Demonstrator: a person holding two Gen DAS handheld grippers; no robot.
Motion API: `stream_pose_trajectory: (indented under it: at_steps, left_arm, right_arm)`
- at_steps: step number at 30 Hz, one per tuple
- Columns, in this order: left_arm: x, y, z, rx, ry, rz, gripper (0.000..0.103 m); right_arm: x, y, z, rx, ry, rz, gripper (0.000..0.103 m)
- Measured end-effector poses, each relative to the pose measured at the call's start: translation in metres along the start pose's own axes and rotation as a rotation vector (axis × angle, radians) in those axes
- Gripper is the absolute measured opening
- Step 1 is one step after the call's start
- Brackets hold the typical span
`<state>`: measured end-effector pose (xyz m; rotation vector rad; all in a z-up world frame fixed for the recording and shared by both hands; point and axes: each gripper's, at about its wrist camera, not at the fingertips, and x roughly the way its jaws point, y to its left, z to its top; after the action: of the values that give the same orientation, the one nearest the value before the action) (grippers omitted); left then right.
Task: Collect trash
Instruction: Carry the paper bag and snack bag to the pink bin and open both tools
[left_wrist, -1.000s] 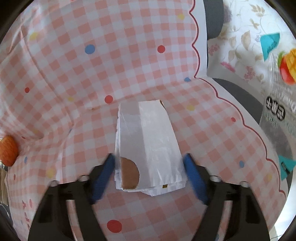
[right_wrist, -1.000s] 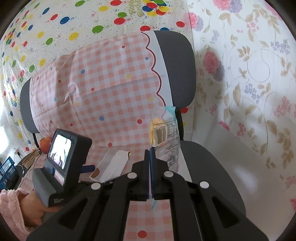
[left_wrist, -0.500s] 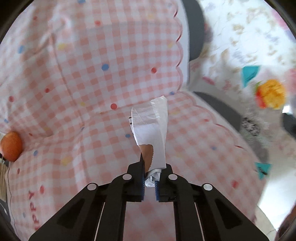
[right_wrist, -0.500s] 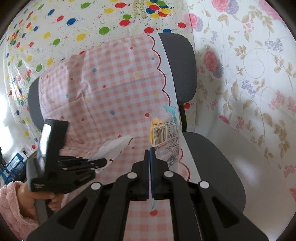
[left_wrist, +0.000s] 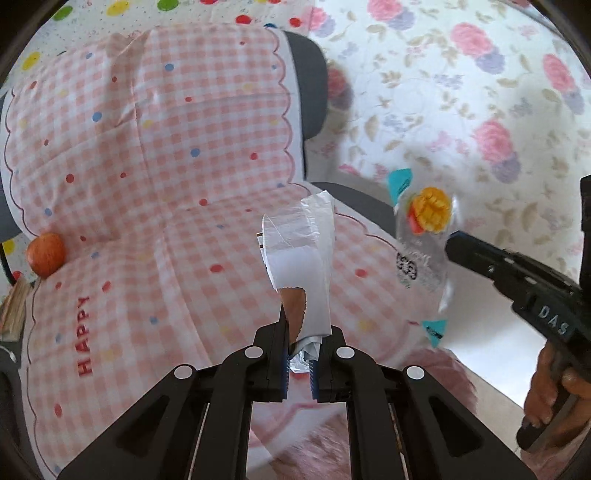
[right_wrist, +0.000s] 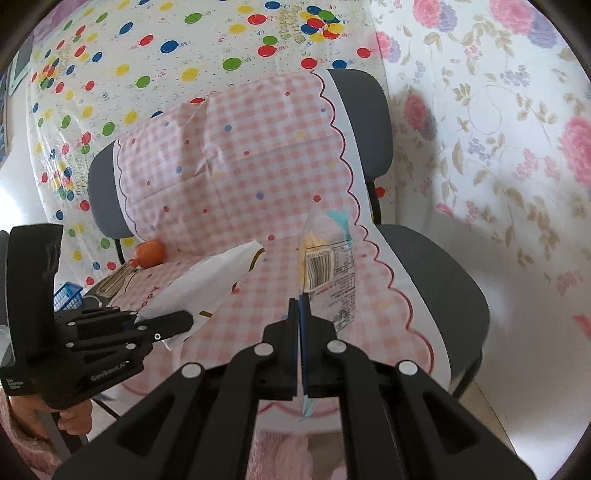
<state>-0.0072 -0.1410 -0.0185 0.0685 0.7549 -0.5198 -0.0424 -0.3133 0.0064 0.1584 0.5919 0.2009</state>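
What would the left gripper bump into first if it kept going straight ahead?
Probably the pink checked cloth on the chair seat. The left gripper is shut on a white paper bag, which would touch first; depth is hard to judge.

Both claws point forward and down: left claw pinched nearly closed, right claw clamped fully together.

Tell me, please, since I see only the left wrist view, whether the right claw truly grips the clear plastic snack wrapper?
Observer: Yes. In the right wrist view the right claw is shut on the lower edge of the clear plastic snack wrapper.
Operator: Which face points at that camera?
Observer: Its back, with a black barcode.
Operator: Is anything beside the chair's far left?
Observer: A blue plastic basket sits low there, beyond the round orange fruit.
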Motion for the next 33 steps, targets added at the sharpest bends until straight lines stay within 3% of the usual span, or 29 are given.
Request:
stream_pose_trajectory:
  at_steps: [6, 15, 25, 33]
  left_arm:
    - [-0.006, -0.022, -0.032, 0.040, 0.025, -0.046, 0.009]
    - [0.000, -0.071, -0.072, 0.123, 0.028, -0.168, 0.009]
    - [0.036, -0.128, -0.090, 0.192, 0.113, -0.261, 0.010]
    - [0.063, -0.157, -0.094, 0.242, 0.171, -0.287, 0.014]
  right_arm:
    - [-0.033, 0.011, -0.031, -0.006, -0.002, -0.055, 0.001]
    - [-0.069, -0.005, -0.089, 0.045, 0.038, -0.124, 0.001]
    - [-0.092, -0.046, -0.132, 0.125, 0.088, -0.189, 0.001]
    - [-0.092, -0.078, -0.151, 0.192, 0.104, -0.201, 0.001]
